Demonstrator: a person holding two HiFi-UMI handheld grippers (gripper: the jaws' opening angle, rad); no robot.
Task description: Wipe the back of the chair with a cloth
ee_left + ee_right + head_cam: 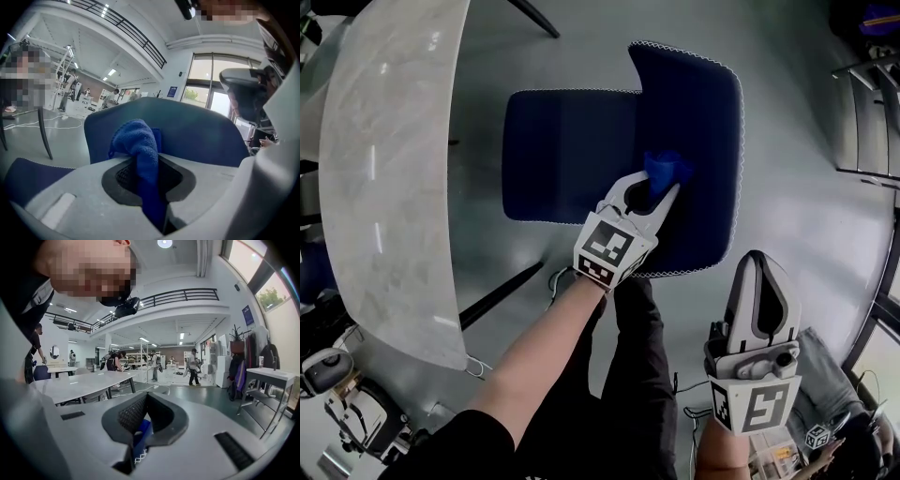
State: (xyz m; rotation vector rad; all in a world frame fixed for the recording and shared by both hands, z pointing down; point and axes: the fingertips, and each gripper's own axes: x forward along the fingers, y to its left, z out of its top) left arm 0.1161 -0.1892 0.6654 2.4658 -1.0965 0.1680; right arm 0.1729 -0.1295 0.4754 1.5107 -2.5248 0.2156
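From above, the blue chair shows its seat [562,155] on the left and its backrest [703,122] on the right, edged in white stitching. My left gripper [661,189] is shut on a blue cloth [667,170] and holds it against the face of the backrest. In the left gripper view the cloth [138,139] bunches out between the jaws of the left gripper [142,161], with the backrest [197,136] right behind it. My right gripper [761,265] hangs at the lower right, off the chair, shut and empty. In its own view the right gripper [146,396] points across the room.
A pale marble-look table [384,187] curves along the left, close to the seat. Metal shelving [872,103] stands at the right edge. My legs [633,375] are just below the chair. Cables [558,281] lie on the grey floor. Other people work at far tables [108,363].
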